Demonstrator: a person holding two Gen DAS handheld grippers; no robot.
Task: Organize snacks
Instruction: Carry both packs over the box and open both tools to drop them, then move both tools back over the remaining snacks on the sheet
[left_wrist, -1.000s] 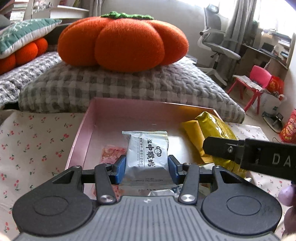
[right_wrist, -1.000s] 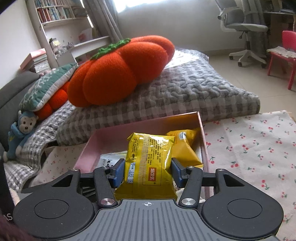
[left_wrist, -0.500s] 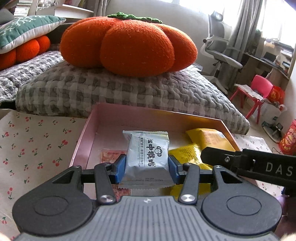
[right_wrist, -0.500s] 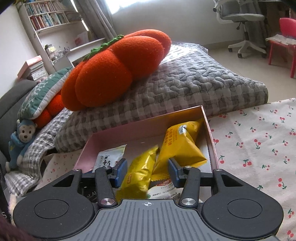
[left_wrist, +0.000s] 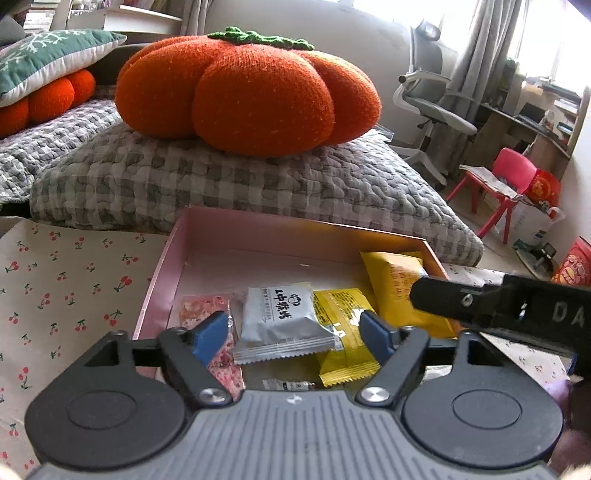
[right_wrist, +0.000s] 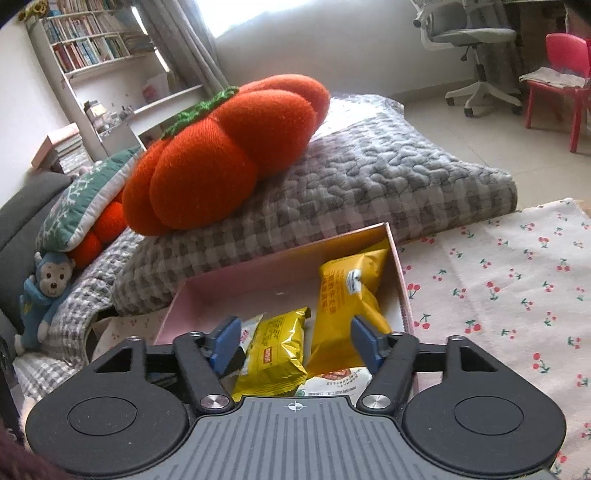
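A pink box (left_wrist: 162, 266) lies on the cherry-print cloth and holds several snack packets. A white-grey packet (left_wrist: 280, 321) lies in it, on top of a small yellow packet (left_wrist: 343, 354), with a larger yellow packet (left_wrist: 395, 288) to the right and a pink packet (left_wrist: 199, 306) to the left. My left gripper (left_wrist: 293, 332) is open just above the white-grey packet. My right gripper (right_wrist: 295, 341) is open and empty over the box (right_wrist: 400, 280), above the small yellow packet (right_wrist: 275, 347) and beside the larger yellow packet (right_wrist: 347, 291). Its finger (left_wrist: 461, 302) shows at the right in the left wrist view.
A grey checked quilt (left_wrist: 240, 184) with an orange pumpkin cushion (left_wrist: 243, 92) lies right behind the box. The cherry-print cloth (right_wrist: 517, 280) spreads on both sides. An office chair (left_wrist: 428, 99) and a red child's chair (left_wrist: 506, 184) stand at the far right.
My left gripper has opened and let the white-grey packet drop into the box. My right gripper let go of the small yellow packet earlier and has opened wider.
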